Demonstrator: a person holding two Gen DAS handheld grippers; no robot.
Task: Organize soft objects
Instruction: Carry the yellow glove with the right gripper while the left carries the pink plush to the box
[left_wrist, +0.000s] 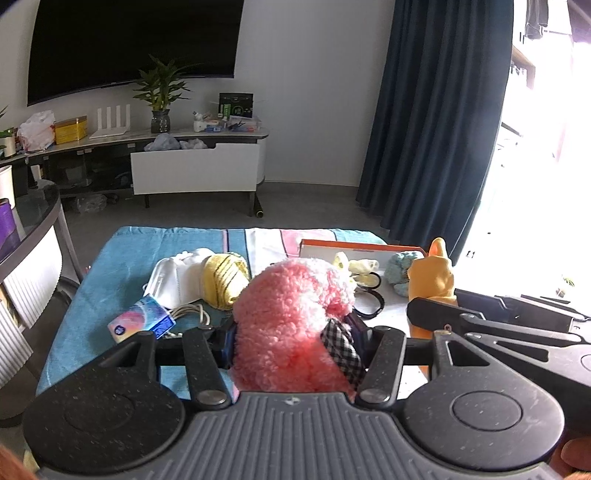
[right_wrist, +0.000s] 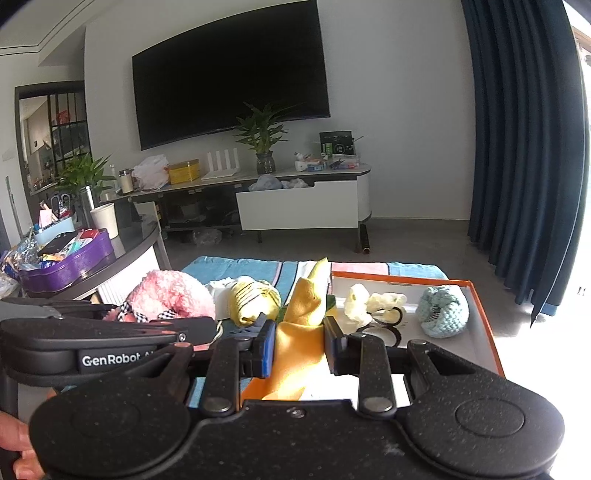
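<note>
My left gripper (left_wrist: 295, 341) is shut on a fluffy pink plush (left_wrist: 288, 325) with a checkered ribbon, held above the blue towel; it also shows in the right wrist view (right_wrist: 166, 295). My right gripper (right_wrist: 300, 349) is shut on a yellow-orange soft toy (right_wrist: 301, 332), also seen at the right of the left wrist view (left_wrist: 432, 277). An orange-rimmed white tray (right_wrist: 487, 332) holds a light blue knitted ball (right_wrist: 441, 310), pale yellow scrunchies (right_wrist: 373, 304) and black hair ties (right_wrist: 391, 334). A yellow striped sock (left_wrist: 223, 280) lies on the towel.
A white face mask (left_wrist: 177, 280), a small colourful packet (left_wrist: 142, 321) and a white cable (left_wrist: 192, 314) lie on the striped towel (left_wrist: 110, 266). A side table with a purple tin (right_wrist: 70, 262) stands to the left. A TV cabinet (left_wrist: 195, 170) is behind.
</note>
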